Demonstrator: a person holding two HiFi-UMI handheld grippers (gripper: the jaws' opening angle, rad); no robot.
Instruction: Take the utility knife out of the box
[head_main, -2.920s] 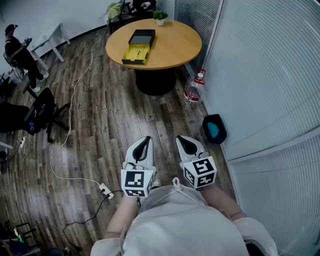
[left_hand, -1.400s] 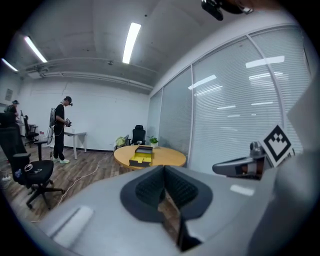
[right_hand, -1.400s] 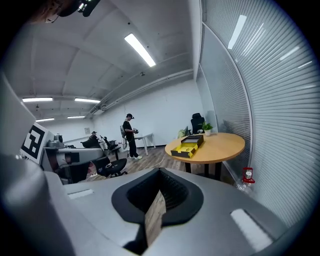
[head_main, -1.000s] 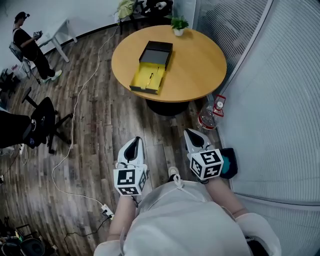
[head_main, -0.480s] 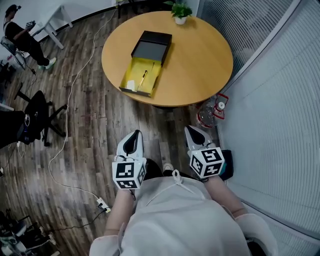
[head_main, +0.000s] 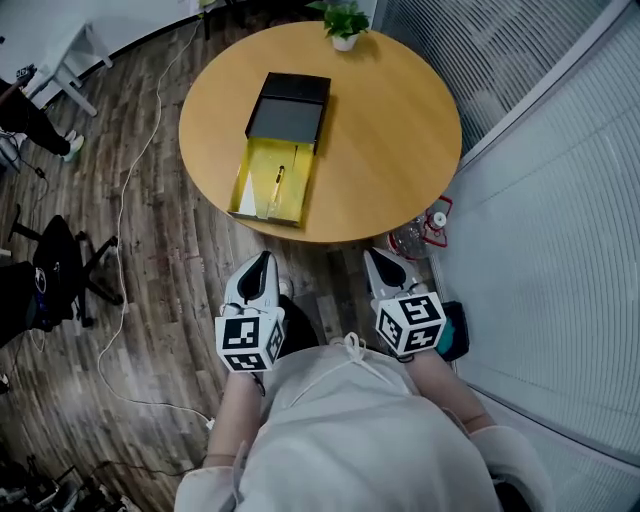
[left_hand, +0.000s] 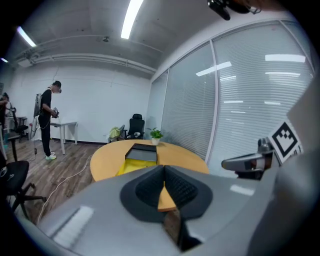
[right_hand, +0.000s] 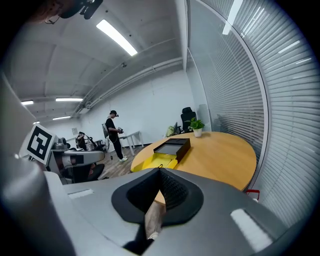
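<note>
Person had walked closer since a second ago: the round table (head_main: 400, 130) now sat just ahead of both claws. Left gripper (head_main: 262, 258) and right gripper (head_main: 372, 255) were pressed together, holding nothing. The utility knife (head_main: 277, 186) lay in the yellow half of the open box (head_main: 252, 175).

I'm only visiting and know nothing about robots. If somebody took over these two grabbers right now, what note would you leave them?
Left gripper: shut, empty, over the floor short of the table.
Right gripper: shut, empty, alongside it.
Box: open, at the table's near edge; the utility knife lies in its yellow half.
Done: nothing gripped yet.
Left: reach the box, grip the knife, lift it out.
</note>
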